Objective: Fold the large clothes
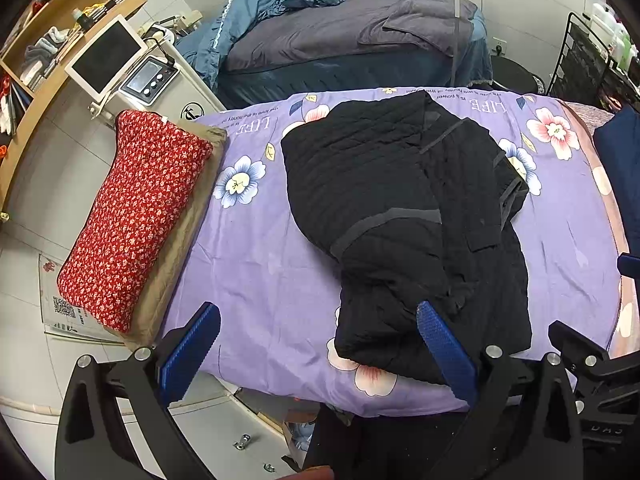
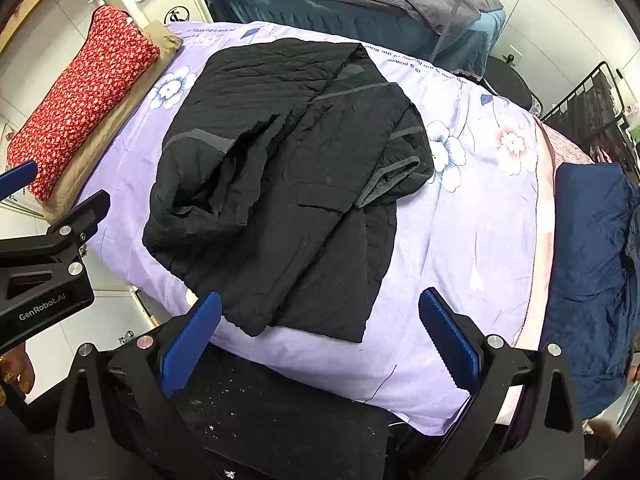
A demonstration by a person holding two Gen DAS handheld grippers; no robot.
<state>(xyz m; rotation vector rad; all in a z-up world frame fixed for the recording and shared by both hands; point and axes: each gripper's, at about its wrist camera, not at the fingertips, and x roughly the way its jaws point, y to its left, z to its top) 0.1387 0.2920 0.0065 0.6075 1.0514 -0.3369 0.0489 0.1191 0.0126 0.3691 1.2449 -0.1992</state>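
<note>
Loosely half-folded, the black quilted jacket with grey trim lies rumpled mid purple floral sheet, both the left gripper and right gripper gaping wide, empty.

One black quilted jacket with grey trim is seen ahead of the spread jaws, on one lilac flower-printed bedsheet. One red floral pillow is counted to the left of the jaws, one navy folded cloth to the right. Two grey-blue pads are seen beyond.
</note>
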